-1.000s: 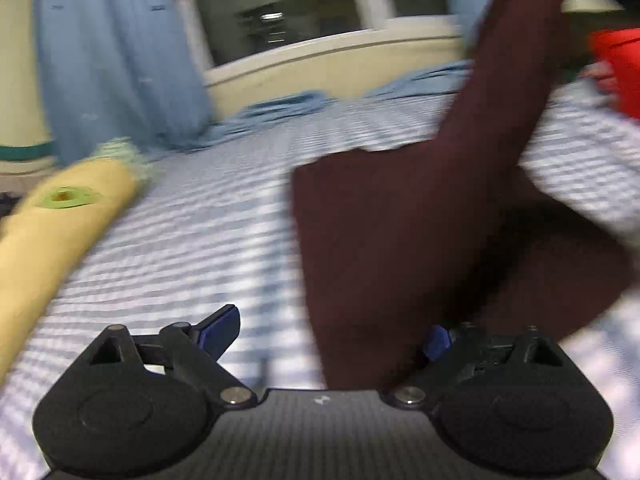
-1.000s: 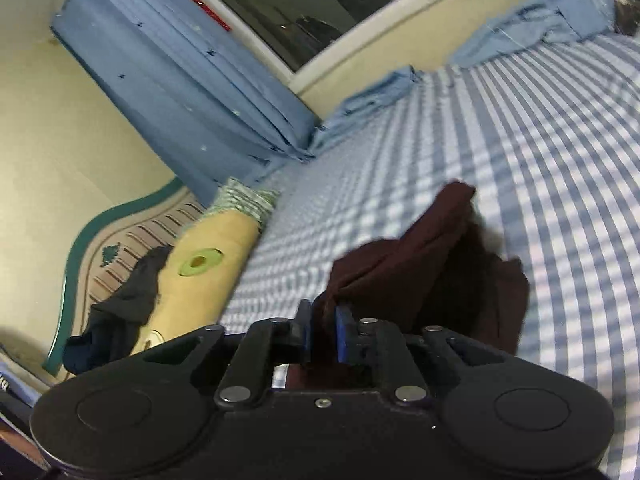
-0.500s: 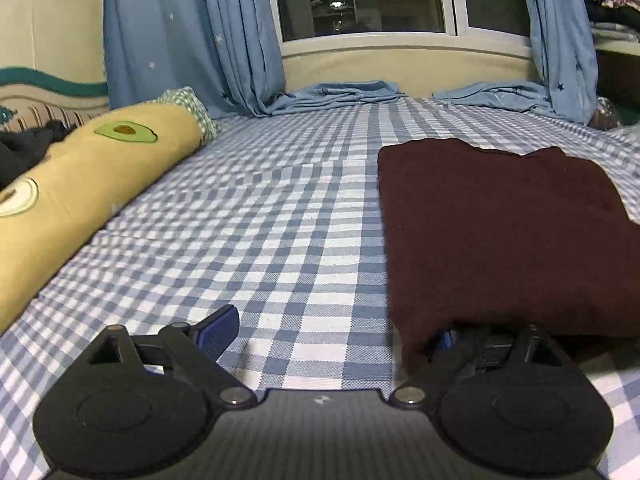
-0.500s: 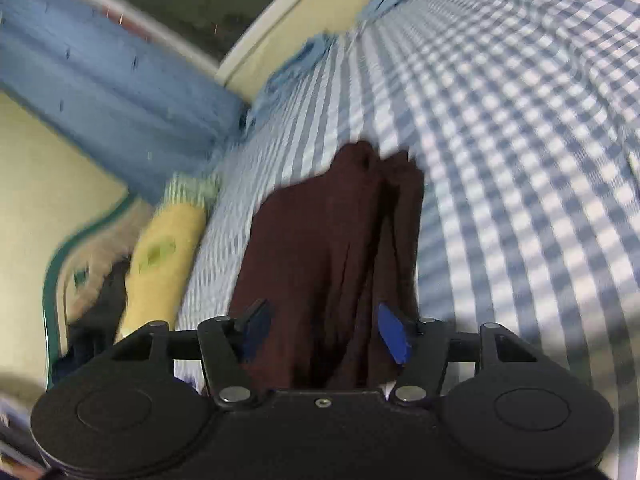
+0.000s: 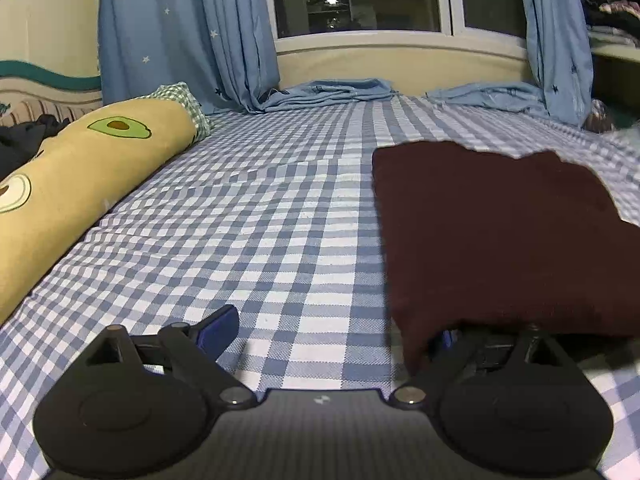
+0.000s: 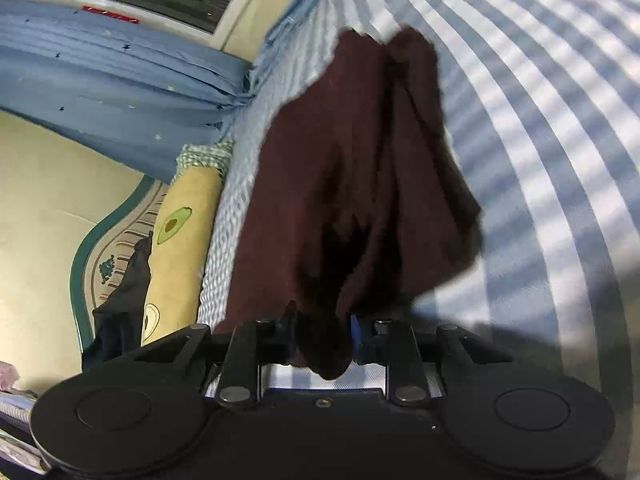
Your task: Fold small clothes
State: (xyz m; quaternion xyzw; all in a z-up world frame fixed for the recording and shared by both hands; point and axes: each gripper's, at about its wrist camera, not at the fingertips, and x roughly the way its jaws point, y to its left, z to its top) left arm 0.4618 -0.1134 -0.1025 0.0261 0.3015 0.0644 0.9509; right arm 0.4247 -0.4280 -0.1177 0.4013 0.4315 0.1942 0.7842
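Bed: blue-and-white checked sheet (image 5: 280,240) carries everything here; no containers in sight.
Garment: dark maroon cloth (image 5: 492,232) lies flat on the sheet at about three o'clock in the left wrist view, top edge toward the window.
Left gripper (image 5: 332,332): jaws spread wide; the left finger bare over the sheet, the right finger tucked under the cloth's near left corner, nothing pinched.
Right gripper (image 6: 322,332): jaws have just been closing, now narrowly apart with a bunched fold of the cloth (image 6: 352,168) between them, running toward twelve o'clock.
Bolster: yellow avocado-print pillow (image 5: 80,176) lies at nine o'clock, well apart from the cloth.
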